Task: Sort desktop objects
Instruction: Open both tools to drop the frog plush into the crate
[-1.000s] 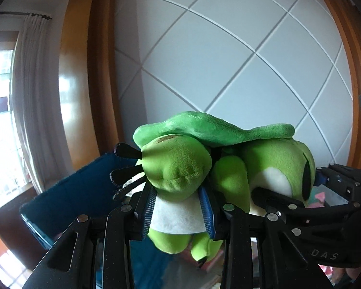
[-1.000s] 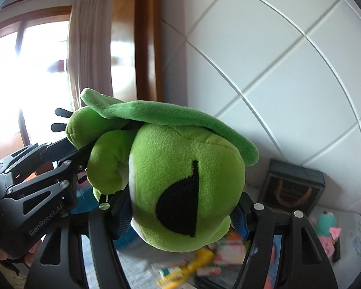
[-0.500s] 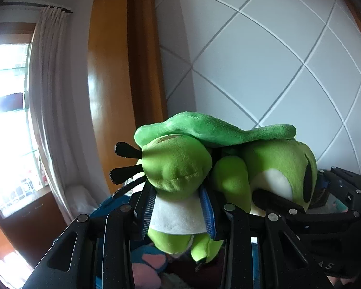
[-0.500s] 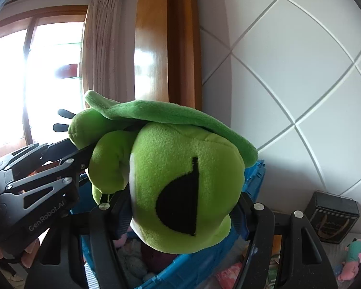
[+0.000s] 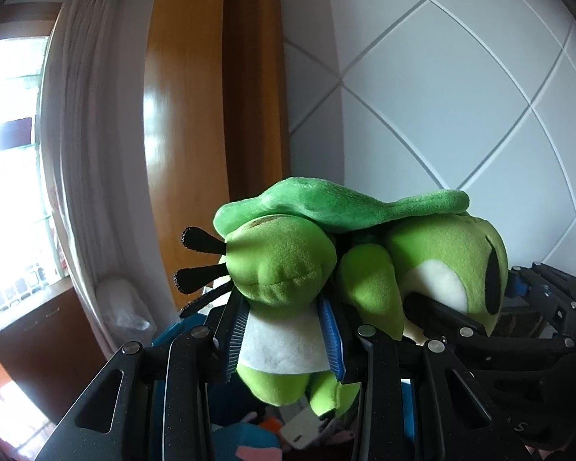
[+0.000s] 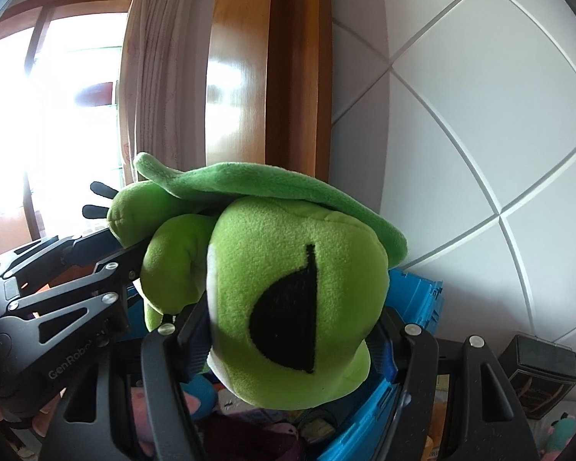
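Above the blue bin [image 6: 414, 299], both grippers carry one green frog plush [image 6: 288, 307] between them. Left gripper [image 5: 284, 334]: jaws partly closed, blue pads pressed into the plush's white belly and lower body. Right gripper [image 6: 288, 349]: jaws about half open, clamped on the plush's head at the level of the black eye patch. Plush hangs level, leaf hat uppermost, clear of any surface.

Change over the last second: background has swept sideways in both views. A second ago the right wrist view showed desk clutter under the plush; now it shows the bin's rim and interior directly below, with soft toys [image 6: 165, 403] already piled inside. Left wrist view agrees: the bin, then off to the lower left, now sits under the gripper, with pink and blue toy shapes visible beneath the plush. Wooden door frame [image 5: 219, 115] and curtain [image 5: 80, 134] have moved toward frame centre. Grip on the plush looks unchanged across the three moments; no slip seen.

Judgement: transport leg is essentially complete; plush is over its container. Next step likely a lowering and release by both grippers. Risk: one gripper letting go first could leave the plush dangling or snagged on the rim.
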